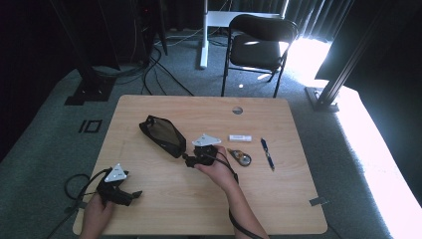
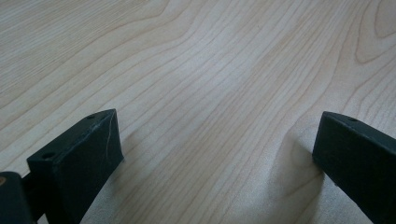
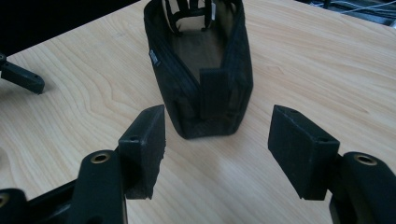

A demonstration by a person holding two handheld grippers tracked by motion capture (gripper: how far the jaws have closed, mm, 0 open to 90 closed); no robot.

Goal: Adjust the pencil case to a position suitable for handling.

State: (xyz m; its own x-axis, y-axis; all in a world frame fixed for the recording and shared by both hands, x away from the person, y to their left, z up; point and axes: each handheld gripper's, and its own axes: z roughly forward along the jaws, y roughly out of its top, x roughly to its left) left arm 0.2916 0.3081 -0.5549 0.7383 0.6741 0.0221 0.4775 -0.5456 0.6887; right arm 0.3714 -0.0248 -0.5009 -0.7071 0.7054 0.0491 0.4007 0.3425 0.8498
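A black mesh pouch [image 1: 162, 135] lies open-topped on the wooden table [image 1: 278, 199], left of centre. My right gripper [image 1: 189, 160] points at its near end. In the right gripper view the pouch [image 3: 201, 70] sits just ahead of the gripper [image 3: 217, 144], whose jaws stand apart on either side of the pouch's end without touching it. My left gripper [image 1: 133, 195] rests near the table's front left corner. In its own view this gripper [image 2: 215, 154] is open, with bare wood [image 2: 187, 70] between the jaws.
A white tube [image 1: 240, 138], a dark pen [image 1: 267, 153] and a small round object [image 1: 241, 158] lie right of the right hand. A black chair [image 1: 259, 45] stands beyond the table. The other gripper's jaw tip [image 3: 21, 77] shows at the left of the right gripper view.
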